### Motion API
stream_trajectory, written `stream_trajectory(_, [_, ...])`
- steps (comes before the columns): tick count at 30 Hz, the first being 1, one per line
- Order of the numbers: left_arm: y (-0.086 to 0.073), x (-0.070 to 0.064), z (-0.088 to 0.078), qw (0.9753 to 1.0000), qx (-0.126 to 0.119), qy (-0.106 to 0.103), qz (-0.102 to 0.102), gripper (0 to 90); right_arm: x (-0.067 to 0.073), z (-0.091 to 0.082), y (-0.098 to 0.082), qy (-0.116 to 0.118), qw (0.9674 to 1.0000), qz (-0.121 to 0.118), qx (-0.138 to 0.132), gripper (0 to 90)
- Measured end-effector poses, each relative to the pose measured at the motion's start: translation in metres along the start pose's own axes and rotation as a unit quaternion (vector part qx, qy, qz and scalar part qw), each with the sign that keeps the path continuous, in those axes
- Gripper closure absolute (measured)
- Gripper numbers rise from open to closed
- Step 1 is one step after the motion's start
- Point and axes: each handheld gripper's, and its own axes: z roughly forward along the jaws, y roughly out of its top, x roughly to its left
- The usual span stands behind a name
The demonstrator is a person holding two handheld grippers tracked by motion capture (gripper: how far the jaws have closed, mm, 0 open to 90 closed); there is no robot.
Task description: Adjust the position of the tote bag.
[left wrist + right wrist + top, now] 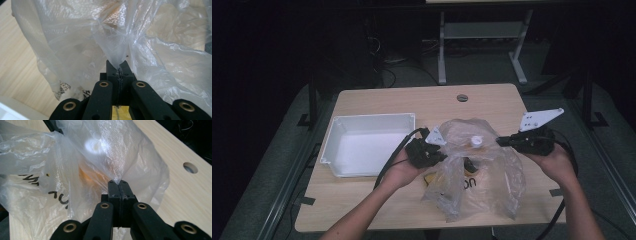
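we hold a clear plastic bag [477, 170] on the pale wooden desk [377, 200], our left tongs [441, 156] and right tongs [501, 142] each pinching its film at opposite sides. a white tray [362, 145] sits left of it. the room around is dark, with a metal frame [482, 45] beyond.

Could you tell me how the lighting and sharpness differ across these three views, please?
High view: dim and soft, dark beyond the table, the tray the brightest patch. Left gripper view: evenly lit, the plastic bag crisp where the jaws pinch it. Right gripper view: a white glare spot on the bag, print slightly blurred.
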Motion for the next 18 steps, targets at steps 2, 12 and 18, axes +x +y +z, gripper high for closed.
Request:
stream_trajectory(2, [0.003, 0.002, -0.003, 1.0000, -0.003, 0.004, 0.001, 89.9, -0.004, -0.001, 0.006, -0.001, 1.0000, -0.003, 0.003, 89.7])
stream_trajectory(12, [0.010, 0.018, -0.007, 0.9994, -0.021, 0.023, -0.017, 89.9, -0.021, -0.003, 0.025, -0.001, 1.0000, 0.006, -0.007, 89.8])
stream_trajectory(18, [0.012, 0.029, -0.004, 0.9983, -0.025, 0.039, -0.035, 89.9, -0.028, 0.002, 0.025, -0.002, 0.9998, 0.017, -0.005, 89.8])
